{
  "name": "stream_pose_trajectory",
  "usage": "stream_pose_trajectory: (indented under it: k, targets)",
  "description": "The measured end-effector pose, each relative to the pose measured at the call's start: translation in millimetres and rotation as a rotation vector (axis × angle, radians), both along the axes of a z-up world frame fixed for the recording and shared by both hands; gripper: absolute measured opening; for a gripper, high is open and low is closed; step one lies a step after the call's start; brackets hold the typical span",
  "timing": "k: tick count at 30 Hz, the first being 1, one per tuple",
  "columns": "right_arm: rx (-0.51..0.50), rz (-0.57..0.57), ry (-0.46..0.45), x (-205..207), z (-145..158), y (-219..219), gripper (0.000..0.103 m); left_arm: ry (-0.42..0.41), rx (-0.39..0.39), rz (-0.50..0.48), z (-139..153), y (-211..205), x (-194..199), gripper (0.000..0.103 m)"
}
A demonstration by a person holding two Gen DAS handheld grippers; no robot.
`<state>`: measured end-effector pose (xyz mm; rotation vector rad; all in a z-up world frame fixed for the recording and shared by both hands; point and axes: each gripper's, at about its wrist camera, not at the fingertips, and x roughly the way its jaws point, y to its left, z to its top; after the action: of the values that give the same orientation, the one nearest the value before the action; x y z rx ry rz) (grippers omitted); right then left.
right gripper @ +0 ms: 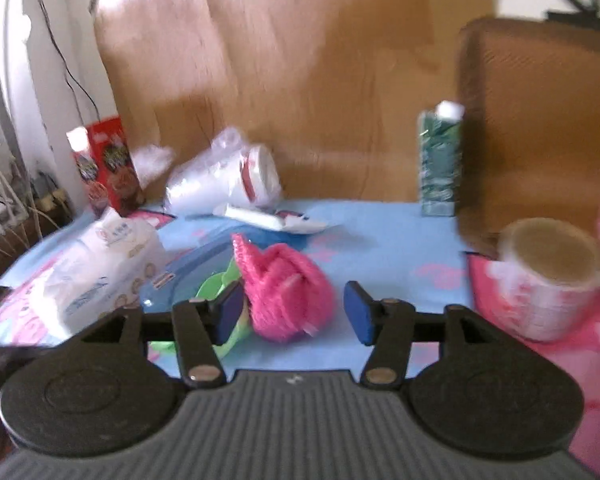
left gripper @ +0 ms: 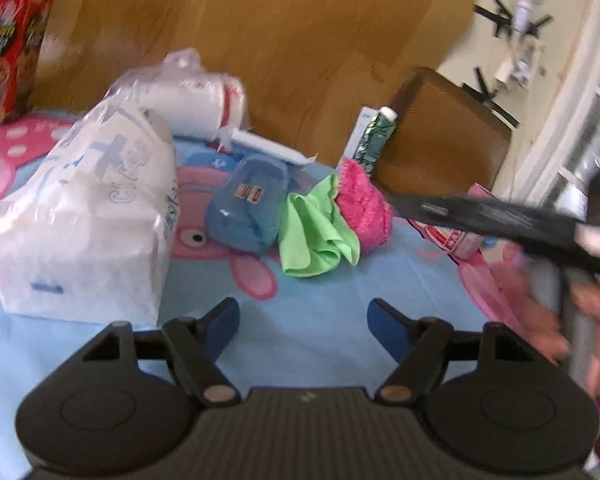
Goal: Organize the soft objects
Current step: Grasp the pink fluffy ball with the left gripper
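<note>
A fluffy pink cloth [left gripper: 364, 210] lies on the blue cartoon tablecloth [left gripper: 332, 304], touching a green cloth [left gripper: 318, 236] on its left. A blue packaged cloth [left gripper: 246, 206] lies left of the green one. My left gripper [left gripper: 302, 330] is open and empty, above the tablecloth in front of these. My right gripper [right gripper: 292, 312] is open, and the pink cloth [right gripper: 286, 300] sits between and just beyond its fingers; whether they touch it I cannot tell. The green cloth [right gripper: 214, 286] peeks out behind the left finger. The right gripper's body shows at the right of the left wrist view.
A large white tissue pack [left gripper: 88, 224] lies at the left, with a bagged stack of paper cups [left gripper: 196, 100] behind it. A red cereal box [left gripper: 10, 48] stands far left. A green carton [right gripper: 440, 164] and a tape roll [right gripper: 548, 276] stand right. A brown chair [right gripper: 540, 120] is beyond.
</note>
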<state>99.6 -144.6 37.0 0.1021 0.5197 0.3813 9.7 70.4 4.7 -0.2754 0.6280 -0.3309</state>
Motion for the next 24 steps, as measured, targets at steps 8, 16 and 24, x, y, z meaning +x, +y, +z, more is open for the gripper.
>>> stream_pose_trajectory:
  k: [8, 16, 24]
  targets:
    - [0.012, -0.043, 0.088, 6.3, -13.5, -2.0, 0.051, 0.014, -0.063, -0.014, -2.7, 8.2, 0.9, 0.076]
    - [-0.054, -0.042, -0.016, -117.0, -18.1, -33.5, 0.051, 0.097, -0.222, -0.192, 13.9, -42.2, 1.2, 0.076]
    - [-0.235, -0.185, -0.213, -189.3, -17.6, -42.7, 0.051, 0.111, -0.122, -0.445, 39.9, -174.7, 3.5, 0.055]
